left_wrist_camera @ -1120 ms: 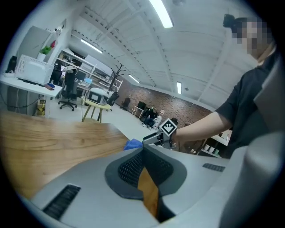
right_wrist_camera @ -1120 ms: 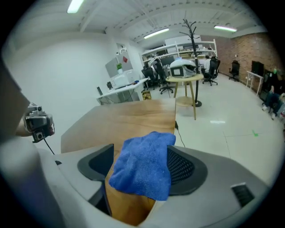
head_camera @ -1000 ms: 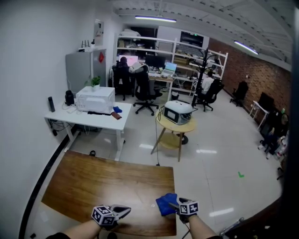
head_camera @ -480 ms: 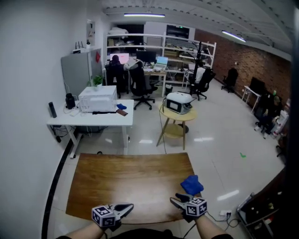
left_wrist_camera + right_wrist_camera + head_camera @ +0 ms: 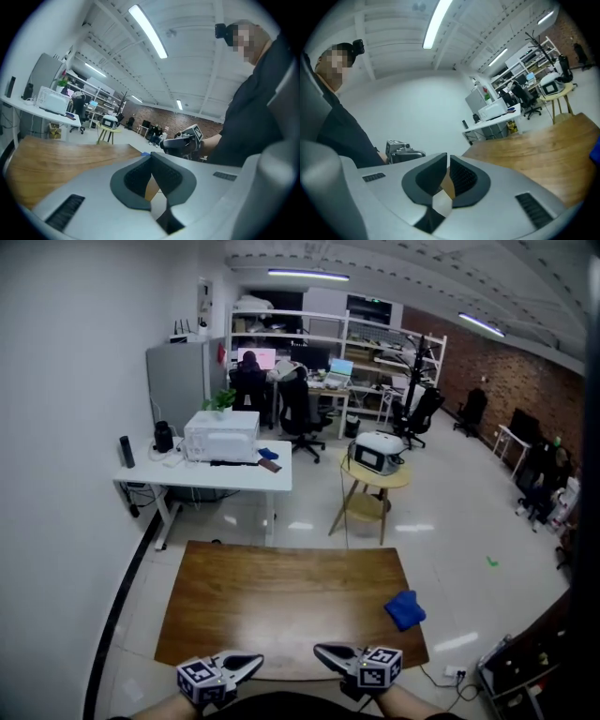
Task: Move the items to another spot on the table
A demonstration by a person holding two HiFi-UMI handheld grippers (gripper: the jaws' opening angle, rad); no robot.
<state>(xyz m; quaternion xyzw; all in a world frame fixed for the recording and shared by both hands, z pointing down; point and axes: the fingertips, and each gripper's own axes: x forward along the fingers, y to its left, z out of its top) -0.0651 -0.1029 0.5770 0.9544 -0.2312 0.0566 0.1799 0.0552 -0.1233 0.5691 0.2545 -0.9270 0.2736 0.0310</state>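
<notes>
Blue cloth [image 5: 405, 609], folds indistinct; near right edge of table [image 5: 281, 601]

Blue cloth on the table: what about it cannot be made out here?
- Head view: blue cloth too small; folds and fabric unreadable.
- Right gripper view: cut off by the right edge; only a sliver shows.
- Left gripper view: the left gripper hides nearly all of it.

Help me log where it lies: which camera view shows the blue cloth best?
The head view: the blue cloth lies whole on the wooden table, near its right edge. The right gripper view catches only a blue sliver at the frame's edge; the left gripper view shows just a tiny blue speck.
</notes>
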